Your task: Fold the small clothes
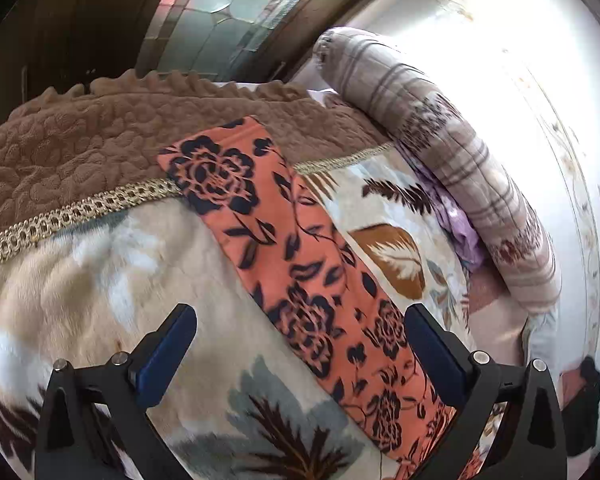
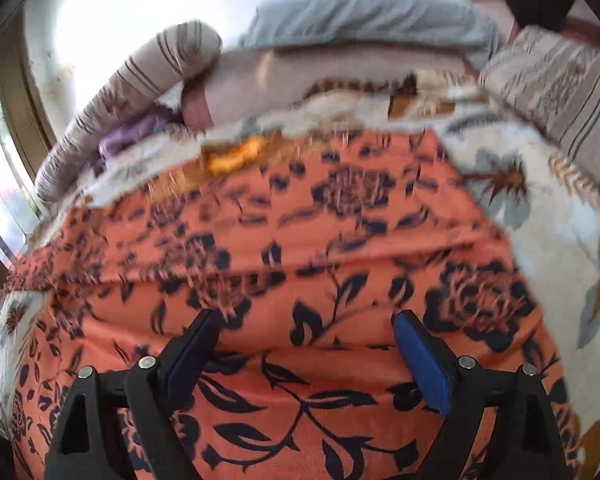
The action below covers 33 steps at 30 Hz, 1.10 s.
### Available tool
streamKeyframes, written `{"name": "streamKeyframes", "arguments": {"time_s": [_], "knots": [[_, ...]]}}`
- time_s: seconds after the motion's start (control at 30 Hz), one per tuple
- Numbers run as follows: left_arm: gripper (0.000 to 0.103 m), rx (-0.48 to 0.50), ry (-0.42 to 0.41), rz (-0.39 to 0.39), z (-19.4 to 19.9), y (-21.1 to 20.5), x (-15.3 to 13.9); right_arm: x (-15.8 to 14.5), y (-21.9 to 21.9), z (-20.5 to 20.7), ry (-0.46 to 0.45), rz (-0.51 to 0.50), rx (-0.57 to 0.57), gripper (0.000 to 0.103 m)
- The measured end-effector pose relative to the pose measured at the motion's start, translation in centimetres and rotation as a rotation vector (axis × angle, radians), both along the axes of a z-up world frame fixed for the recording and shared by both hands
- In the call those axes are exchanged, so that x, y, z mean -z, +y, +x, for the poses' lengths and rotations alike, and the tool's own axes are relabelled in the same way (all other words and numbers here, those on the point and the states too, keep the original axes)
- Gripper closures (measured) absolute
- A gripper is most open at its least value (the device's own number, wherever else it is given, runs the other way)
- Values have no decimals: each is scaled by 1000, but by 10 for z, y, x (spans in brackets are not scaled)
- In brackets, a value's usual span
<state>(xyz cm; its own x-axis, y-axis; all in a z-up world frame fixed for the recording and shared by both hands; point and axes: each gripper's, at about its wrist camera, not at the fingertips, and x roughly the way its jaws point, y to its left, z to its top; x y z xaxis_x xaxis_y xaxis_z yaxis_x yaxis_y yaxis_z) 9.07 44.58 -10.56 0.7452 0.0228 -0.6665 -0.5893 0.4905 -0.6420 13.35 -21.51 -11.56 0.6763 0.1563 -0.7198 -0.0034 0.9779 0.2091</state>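
An orange cloth with a dark flower print [image 1: 296, 264] lies folded into a long narrow strip on the bed, running from the brown blanket down toward my right finger. My left gripper [image 1: 300, 334] hovers above it, open, with nothing between its blue pads [image 1: 168, 356]. In the right wrist view the same orange cloth [image 2: 300, 272] fills most of the picture, with horizontal fold creases across it. My right gripper [image 2: 304, 340] stands wide open just over the cloth, and its pads [image 2: 420, 364] press on nothing.
A cream bedspread with leaf print [image 1: 112, 276] covers the bed. A brown quilted blanket [image 1: 80, 140] with a gold trim lies at the far end. A striped bolster [image 1: 472, 160] lines the white wall; a purple cloth [image 1: 460, 224] sits beside it. A striped pillow [image 2: 560, 92] lies at right.
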Motion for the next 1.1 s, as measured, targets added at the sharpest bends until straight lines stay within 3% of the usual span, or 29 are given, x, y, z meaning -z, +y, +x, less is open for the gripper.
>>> {"name": "streamKeyframes", "arguments": {"time_s": [0.1,0.17,0.3,0.33,0.43,0.53,0.57,0.6,0.67,0.77,0.9,1.0,1.1], "knots": [[1,-31,-31,-75,5,29,16,8,-11,6,25,70,18,12],[4,-45,-51,-118,7,40,24,11,-10,4,21,61,18,12],[5,-42,-79,-125,14,52,27,14,-5,5,27,38,15,11],[12,-42,-81,-120,15,54,26,15,-5,5,27,42,15,11],[45,-61,-66,-143,21,62,34,15,-7,5,27,48,14,11],[67,-90,-41,-155,16,70,39,15,-8,6,27,55,12,10],[87,-95,-11,-146,16,72,40,15,-8,6,26,57,12,10],[97,-97,23,-135,18,74,41,16,-8,6,26,58,12,10],[98,-85,61,-81,21,70,33,16,-8,6,23,60,12,10],[98,14,70,180,31,26,-17,16,-10,6,17,74,14,10],[99,235,-94,428,48,-90,-108,16,-14,5,6,107,16,10],[98,434,-240,505,63,-199,-161,16,-17,3,-4,138,17,10],[98,623,-352,496,78,-312,-187,16,-23,2,-16,185,19,10]]}}
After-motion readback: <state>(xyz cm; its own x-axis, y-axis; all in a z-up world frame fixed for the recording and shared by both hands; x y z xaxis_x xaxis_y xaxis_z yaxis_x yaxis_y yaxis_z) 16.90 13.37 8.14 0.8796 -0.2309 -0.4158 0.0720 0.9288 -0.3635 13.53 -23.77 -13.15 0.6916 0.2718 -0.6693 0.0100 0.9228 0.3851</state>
